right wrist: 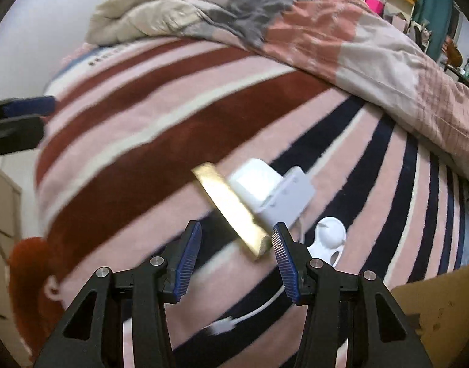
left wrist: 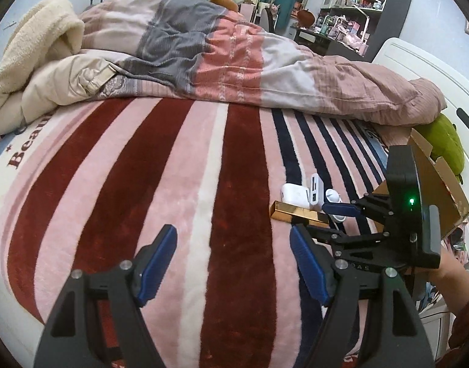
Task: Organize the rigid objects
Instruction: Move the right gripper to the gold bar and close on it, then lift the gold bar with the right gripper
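A gold rectangular box [right wrist: 231, 211] lies on the striped blanket [right wrist: 142, 122], touching a white earbud case [right wrist: 254, 181] and a white power bank [right wrist: 285, 199]. A white round charger [right wrist: 328, 234] with a cable [right wrist: 249, 312] lies to its right. My right gripper [right wrist: 236, 257] is open, with the near end of the gold box between its fingertips. In the left wrist view the gold box [left wrist: 295, 213], earbud case [left wrist: 291, 194] and power bank [left wrist: 315, 193] sit at the right, with the right gripper [left wrist: 322, 219] over them. My left gripper [left wrist: 233, 263] is open and empty above the blanket [left wrist: 173, 168].
A crumpled duvet [left wrist: 234, 61] and a cream blanket [left wrist: 35, 46] cover the far half of the bed. An open cardboard box [left wrist: 440, 184] and a green plush [left wrist: 443, 141] are at the right edge. Shelves and a desk [left wrist: 351, 15] stand beyond.
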A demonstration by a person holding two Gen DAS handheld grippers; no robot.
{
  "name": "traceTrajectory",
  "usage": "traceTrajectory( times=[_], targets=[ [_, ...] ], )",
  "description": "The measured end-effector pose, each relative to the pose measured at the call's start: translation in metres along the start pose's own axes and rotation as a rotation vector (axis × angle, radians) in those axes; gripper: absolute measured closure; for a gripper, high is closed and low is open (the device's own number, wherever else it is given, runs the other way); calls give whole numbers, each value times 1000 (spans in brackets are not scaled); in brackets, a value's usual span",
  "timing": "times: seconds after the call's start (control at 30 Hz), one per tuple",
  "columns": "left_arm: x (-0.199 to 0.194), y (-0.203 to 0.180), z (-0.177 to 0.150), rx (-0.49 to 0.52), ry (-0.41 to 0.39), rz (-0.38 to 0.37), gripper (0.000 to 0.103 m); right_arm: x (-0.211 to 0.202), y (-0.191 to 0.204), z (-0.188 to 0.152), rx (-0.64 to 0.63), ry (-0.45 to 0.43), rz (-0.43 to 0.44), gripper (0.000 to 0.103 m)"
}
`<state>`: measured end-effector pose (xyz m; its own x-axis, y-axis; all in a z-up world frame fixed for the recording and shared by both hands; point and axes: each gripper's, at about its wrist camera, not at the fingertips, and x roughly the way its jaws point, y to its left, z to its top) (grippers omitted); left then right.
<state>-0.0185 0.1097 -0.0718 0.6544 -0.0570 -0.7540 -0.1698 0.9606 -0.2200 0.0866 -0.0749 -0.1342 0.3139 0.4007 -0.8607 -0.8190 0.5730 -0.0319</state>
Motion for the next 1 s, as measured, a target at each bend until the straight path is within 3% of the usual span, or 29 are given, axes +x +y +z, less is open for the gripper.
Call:
traceTrajectory(
  times=[0.07, 0.2, 0.23, 0.33, 0.4, 0.47, 0.53, 0.67, 0.83, 1.0],
  targets=[
    [3, 1, 1, -5, -1, -5, 30, 2, -2, 2, 4, 4, 20, 56],
    [6, -1, 5, -2, -2, -19, 30, -2, -5, 4, 80, 38, 264, 57],
    [6, -3, 5, 0, -2, -22, 30, -3, -4, 4, 80, 37, 263, 57],
    [3, -4, 3, 4, -4, -14, 30, 3, 0, 10, 33, 20, 153, 59],
    [2, -2, 2, -1, 0, -4, 30, 11, 4, 12, 10, 24, 155, 67],
    [1, 0, 0, -6, 4, 3, 30, 21, 9, 13, -5, 43, 139, 82],
    [1, 0, -2, -9, 7, 3, 30, 21, 11, 13, -8, 29, 117, 88],
    [-2, -2, 0, -9, 8, -9, 30, 10, 16, 14, -6, -13, 118, 90],
    [-12, -19, 10, 10, -15, -65, 30, -33, 29, 14, -49, -105, 169, 90],
    [-24, -46, 26, 20, -36, -179, 30, -97, 39, 12, -91, -233, 217, 90]
  ],
)
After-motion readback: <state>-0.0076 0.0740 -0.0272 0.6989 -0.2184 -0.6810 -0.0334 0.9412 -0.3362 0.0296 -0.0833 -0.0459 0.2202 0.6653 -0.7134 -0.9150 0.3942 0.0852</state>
